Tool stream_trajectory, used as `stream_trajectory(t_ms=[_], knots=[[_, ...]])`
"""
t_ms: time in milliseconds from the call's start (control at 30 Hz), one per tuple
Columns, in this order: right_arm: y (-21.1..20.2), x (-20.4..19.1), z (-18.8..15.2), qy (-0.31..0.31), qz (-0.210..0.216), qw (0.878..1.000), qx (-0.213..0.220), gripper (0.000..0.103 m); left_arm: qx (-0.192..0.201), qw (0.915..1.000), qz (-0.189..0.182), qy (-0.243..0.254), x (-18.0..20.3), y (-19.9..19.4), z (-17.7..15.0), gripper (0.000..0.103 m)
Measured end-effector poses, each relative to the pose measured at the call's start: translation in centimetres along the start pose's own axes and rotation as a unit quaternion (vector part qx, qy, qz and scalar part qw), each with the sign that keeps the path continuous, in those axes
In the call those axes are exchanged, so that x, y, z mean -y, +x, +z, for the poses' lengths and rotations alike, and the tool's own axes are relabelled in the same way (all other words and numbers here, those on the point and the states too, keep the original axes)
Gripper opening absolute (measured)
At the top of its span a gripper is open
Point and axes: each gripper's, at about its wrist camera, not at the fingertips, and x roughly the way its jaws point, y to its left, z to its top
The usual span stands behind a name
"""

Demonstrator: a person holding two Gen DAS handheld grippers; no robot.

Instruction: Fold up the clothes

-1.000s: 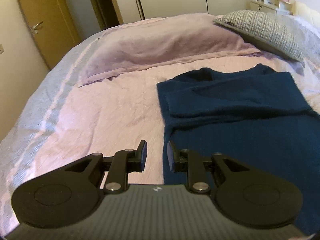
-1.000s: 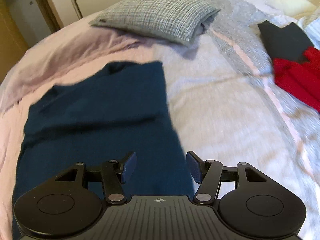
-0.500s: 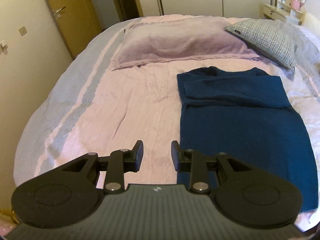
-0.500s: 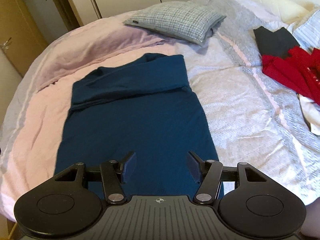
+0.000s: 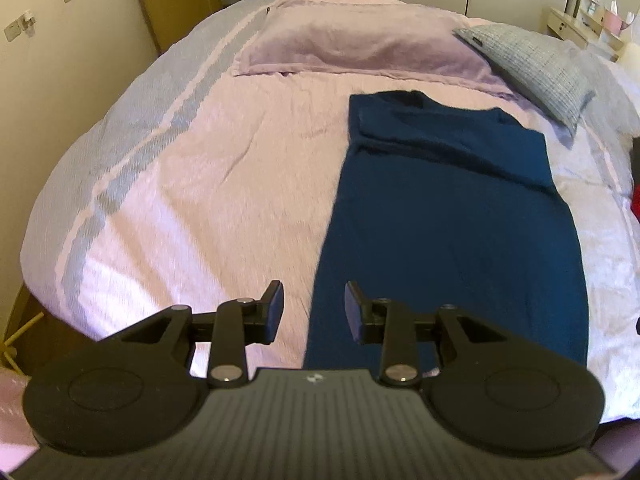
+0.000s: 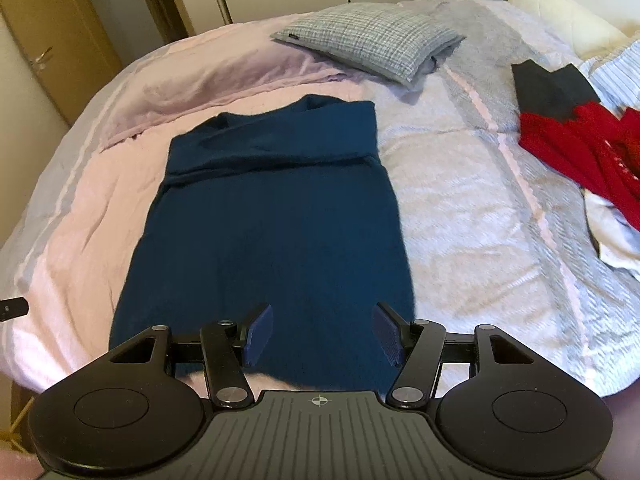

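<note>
Lying flat on bed (image 5: 224, 184), blue sweater (image 6: 272, 216) is looking soft, limp, light; best gripping at hem corners; left gripper (image 5: 313, 311) opening, empty; right gripper (image 6: 322, 334) hanging spread, empty.

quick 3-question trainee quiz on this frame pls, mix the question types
1. True or false: the left gripper is clamped on the blue garment.
2. Multiple choice: where does the red clothing lie relative to the blue garment in the right wrist view? A) on top of it B) apart, to its right on the bed C) under the checked pillow
3. Short answer: which end of the blue garment shows a folded-over band, the end near the pillows or the end near the grippers?

Key:
1. False. Its jaws are opening, nothing between them.
2. B
3. The end near the pillows.
</note>
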Motion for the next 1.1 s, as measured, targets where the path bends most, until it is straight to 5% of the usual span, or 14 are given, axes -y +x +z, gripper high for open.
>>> stream_trajectory(t_ms=[500, 800, 1100], knots=[[-5.7, 5.0, -5.5, -0.005, 0.010, 1.000, -0.001, 0.059, -0.010, 0.9998, -0.007, 0.016, 4.4, -5.3, -7.3, 0.031], [-5.9, 4.6, -6.7, -0.012, 0.012, 1.000, -0.015, 0.059, -0.025, 0.9991, -0.004, 0.033, 4.8, -5.0, -8.0, 0.031], [-4.9, 2.1, -5.4, -0.022, 0.010, 1.000, -0.018, 0.059, -0.025, 0.9982, -0.040, 0.038, 3.7, -3.1, -6.9, 0.031]])
